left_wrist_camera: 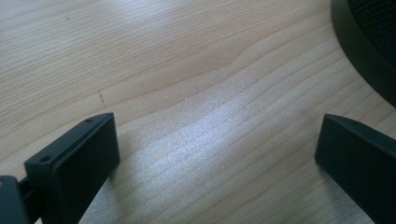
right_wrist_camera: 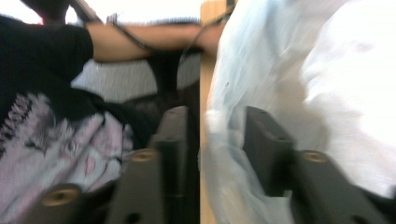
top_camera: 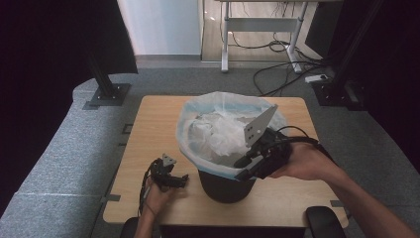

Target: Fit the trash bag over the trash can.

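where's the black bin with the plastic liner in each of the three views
High view: the black bin stands at the middle of the wooden table, its plastic liner folded over the rim.
Left gripper view: a curved piece of its black wall fills the top right corner.
Right gripper view: the liner covers the right half, between the right gripper jaws.
Shared landmark: the pale wooden table top.

Left gripper (top_camera: 184, 179) sits low at the frame's lower left, jaws spread wide. Right gripper (top_camera: 242, 168), centre-right, angles down-left from the right hand (top_camera: 303, 162), jaws partly apart.
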A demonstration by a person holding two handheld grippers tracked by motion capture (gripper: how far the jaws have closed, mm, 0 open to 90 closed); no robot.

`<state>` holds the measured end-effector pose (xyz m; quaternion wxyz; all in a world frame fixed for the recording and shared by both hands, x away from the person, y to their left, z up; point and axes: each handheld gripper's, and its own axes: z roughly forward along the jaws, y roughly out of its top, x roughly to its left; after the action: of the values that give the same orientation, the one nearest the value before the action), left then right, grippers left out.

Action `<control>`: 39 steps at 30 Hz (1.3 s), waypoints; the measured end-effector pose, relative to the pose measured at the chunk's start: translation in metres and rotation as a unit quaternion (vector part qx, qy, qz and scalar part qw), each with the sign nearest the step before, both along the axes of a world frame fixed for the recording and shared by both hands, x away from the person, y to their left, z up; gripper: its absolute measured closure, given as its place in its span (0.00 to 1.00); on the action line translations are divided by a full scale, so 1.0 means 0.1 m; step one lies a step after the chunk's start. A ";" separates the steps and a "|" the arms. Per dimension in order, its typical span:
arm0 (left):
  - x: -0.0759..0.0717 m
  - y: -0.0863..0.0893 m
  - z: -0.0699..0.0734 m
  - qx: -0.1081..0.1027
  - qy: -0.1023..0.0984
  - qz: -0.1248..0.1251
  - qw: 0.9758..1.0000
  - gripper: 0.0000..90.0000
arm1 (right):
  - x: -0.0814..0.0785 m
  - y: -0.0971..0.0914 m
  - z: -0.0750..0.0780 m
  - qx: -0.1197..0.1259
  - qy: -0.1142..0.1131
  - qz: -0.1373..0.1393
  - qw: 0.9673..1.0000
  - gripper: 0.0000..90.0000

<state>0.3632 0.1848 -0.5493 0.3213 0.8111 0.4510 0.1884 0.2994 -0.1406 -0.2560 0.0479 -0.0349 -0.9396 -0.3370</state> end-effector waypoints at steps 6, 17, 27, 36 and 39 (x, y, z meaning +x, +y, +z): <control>0.00 0.00 0.00 0.000 -0.001 0.000 1.000 0.00 | 0.04 -0.24 0.27 0.073 -0.015 -0.029 0.997 0.54; 0.00 0.00 0.00 0.000 -0.001 0.000 1.000 0.00 | 0.63 -0.16 0.10 0.021 -0.085 -0.143 0.986 0.62; 0.00 0.00 0.00 -0.001 0.000 0.001 1.000 0.00 | 0.66 -0.16 -0.22 -0.027 -0.084 -0.147 0.985 0.54; 0.00 0.00 0.00 0.000 -0.001 0.000 1.000 0.00 | 0.70 0.00 0.28 0.019 -0.103 -0.149 0.983 0.54; 0.00 0.00 0.00 0.000 -0.001 0.000 1.000 0.00 | 0.81 0.27 0.23 0.001 -0.105 -0.141 0.985 0.58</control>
<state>0.3634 0.1846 -0.5494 0.3219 0.8107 0.4510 0.1889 0.3803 -0.1135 -0.2333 -0.0984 -0.1311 -0.9248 -0.3433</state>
